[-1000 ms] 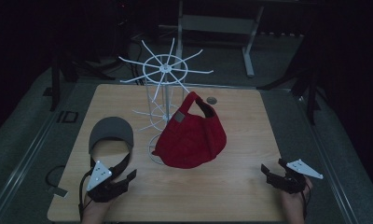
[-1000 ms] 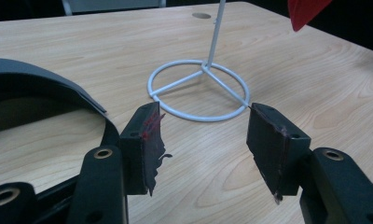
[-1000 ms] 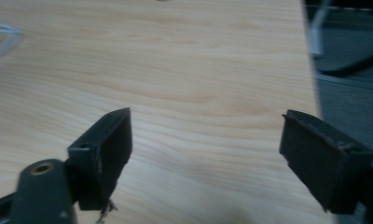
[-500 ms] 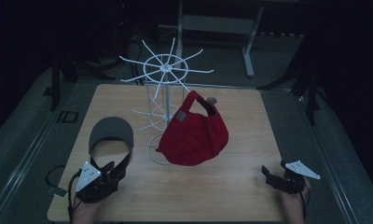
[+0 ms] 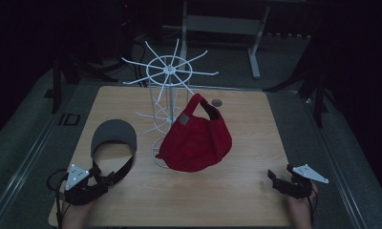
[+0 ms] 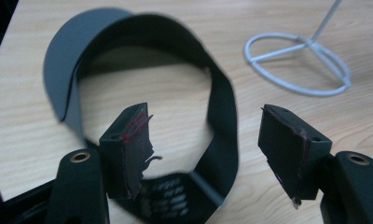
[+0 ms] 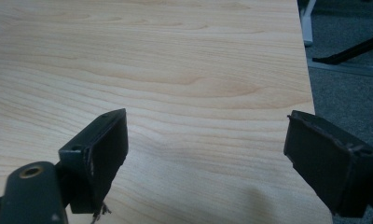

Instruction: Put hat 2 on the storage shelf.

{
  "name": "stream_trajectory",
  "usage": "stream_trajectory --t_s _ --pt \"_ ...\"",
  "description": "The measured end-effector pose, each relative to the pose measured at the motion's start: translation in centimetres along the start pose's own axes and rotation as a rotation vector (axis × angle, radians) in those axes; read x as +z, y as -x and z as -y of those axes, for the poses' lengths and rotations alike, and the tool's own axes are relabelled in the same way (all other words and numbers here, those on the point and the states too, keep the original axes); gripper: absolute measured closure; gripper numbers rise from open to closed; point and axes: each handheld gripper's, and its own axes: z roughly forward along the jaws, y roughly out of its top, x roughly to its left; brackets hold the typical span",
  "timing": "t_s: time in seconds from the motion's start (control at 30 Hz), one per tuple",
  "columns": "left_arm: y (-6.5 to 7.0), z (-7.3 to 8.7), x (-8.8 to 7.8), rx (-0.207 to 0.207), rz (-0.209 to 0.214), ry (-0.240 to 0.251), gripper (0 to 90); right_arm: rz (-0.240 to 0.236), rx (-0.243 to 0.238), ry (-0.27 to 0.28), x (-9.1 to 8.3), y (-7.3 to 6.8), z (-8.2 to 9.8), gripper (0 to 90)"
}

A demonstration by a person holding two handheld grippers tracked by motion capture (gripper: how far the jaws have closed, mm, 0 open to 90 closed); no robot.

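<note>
A grey visor point(image 5: 113, 143) lies on the surface's near left. The left gripper point(image 6: 205, 140), jaws just opening, straddles its strap unpressed. Right gripper point(image 5: 280, 180) jaws wide, empty. Dragging could snag the wire rack point(image 5: 167, 95).

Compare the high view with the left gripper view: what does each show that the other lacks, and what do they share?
High view alone: the red cap on the white wire rack, the right gripper, and the floor. Left gripper view alone: its worn pads, apart, having just opened, with the strap between them. Both: the grey visor, the rack's ring base and the wooden table.
</note>
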Motion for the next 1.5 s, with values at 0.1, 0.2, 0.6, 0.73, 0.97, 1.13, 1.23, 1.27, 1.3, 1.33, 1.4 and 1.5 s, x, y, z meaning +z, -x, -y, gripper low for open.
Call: stream_trajectory --t_s 0.1,0.2,0.6,0.73,0.97,1.13,1.23,1.27,1.3,1.33,1.4,1.5 --pt "-0.5 0.8 0.0 -0.032 -0.04 -0.028 29.6 -0.003 -0.004 -0.006 0.1 0.0 0.0 13.4" --pt "-0.5 1.1 0.4 -0.064 -0.065 -0.064 26.7 -0.003 -0.005 -0.006 0.1 0.0 0.0 13.5" --pt "0.4 1.1 3.4 -0.029 -0.144 -0.201 23.0 0.001 -0.011 -0.009 0.1 -0.1 0.0 13.5" --pt "0.7 1.1 3.7 0.004 -0.149 -0.227 28.3 0.005 -0.014 -0.013 0.1 -0.1 0.0 13.6" --pt "1.3 0.7 3.8 0.064 -0.094 -0.238 53.4 0.003 -0.011 -0.021 0.2 -0.1 -0.1 13.7" --pt "2.2 0.7 3.7 0.108 -0.069 -0.245 81.5 0.001 -0.008 -0.025 0.2 0.0 -0.1 14.0" --pt "2.6 0.7 3.8 0.137 -0.09 -0.247 84.1 0.0 -0.006 -0.027 0.2 0.0 -0.1 14.0" --pt "2.7 0.7 3.7 0.144 -0.097 -0.248 84.1 0.0 -0.006 -0.027 0.2 0.0 -0.1 14.0" --pt "2.6 0.7 3.6 0.137 -0.095 -0.241 84.4 -0.001 -0.004 -0.026 0.2 0.0 -0.1 14.0" --pt "2.4 0.7 3.4 0.132 -0.089 -0.228 84.6 -0.002 -0.001 -0.027 0.2 0.0 -0.1 14.0" --pt "2.1 0.5 2.9 0.12 -0.092 -0.2 85.1 -0.002 0.003 -0.025 0.2 0.1 -0.1 14.1" --pt "1.4 -0.2 1.5 0.091 -0.08 -0.134 85.3 -0.002 0.004 -0.027 0.2 0.1 -0.1 14.1"
